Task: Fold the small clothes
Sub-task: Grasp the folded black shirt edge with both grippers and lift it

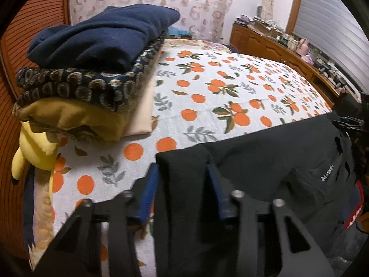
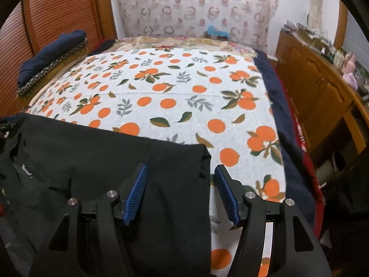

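Observation:
A black garment [image 1: 265, 161] with a small white label lies flat along the near edge of the bed, on the orange-print sheet [image 1: 219, 87]. My left gripper [image 1: 182, 184] is shut on the garment's left corner, with the cloth bunched between both blue pads. In the right wrist view the same garment [image 2: 92, 152] ends in its right corner. My right gripper [image 2: 182, 184] stands open around that corner: the left pad lies over the cloth, and the right pad [image 2: 227, 196] stands clear of the cloth's edge, over the sheet [image 2: 173, 87].
A stack of folded clothes [image 1: 92, 57], navy on top, sits at the bed's far left, also seen as the stack [image 2: 53, 57]. A yellow plush toy [image 1: 34, 152] lies under its near end. A cluttered wooden sideboard [image 2: 311, 80] runs along the right, and a slatted wooden door [image 2: 57, 11] stands on the left.

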Demonstrator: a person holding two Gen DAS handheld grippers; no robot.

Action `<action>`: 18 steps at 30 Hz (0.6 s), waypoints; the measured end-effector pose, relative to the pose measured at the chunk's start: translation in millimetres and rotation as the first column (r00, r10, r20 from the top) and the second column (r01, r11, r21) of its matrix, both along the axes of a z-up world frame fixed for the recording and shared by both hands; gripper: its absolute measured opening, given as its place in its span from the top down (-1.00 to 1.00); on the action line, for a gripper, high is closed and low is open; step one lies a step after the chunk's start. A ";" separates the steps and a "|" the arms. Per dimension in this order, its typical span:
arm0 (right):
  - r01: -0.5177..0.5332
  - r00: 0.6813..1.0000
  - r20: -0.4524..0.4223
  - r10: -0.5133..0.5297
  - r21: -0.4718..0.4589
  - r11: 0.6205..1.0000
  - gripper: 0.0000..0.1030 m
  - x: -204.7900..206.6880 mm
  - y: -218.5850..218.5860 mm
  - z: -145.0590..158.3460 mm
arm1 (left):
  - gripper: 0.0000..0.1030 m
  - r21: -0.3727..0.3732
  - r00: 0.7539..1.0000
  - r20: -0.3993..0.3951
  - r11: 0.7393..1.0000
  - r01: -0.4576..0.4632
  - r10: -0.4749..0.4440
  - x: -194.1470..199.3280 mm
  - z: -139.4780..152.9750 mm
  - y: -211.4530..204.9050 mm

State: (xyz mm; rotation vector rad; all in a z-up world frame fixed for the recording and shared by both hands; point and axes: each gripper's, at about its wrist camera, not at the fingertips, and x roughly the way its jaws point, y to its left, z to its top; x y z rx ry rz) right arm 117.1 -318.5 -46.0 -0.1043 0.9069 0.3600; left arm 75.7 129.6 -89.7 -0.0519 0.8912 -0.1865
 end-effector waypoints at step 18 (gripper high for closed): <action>-0.096 0.991 0.099 0.088 0.081 0.992 0.85 -54.1 5.9 45.2 | 0.85 -0.138 0.960 0.273 0.986 0.097 -0.056 -63.8 96.8 -16.8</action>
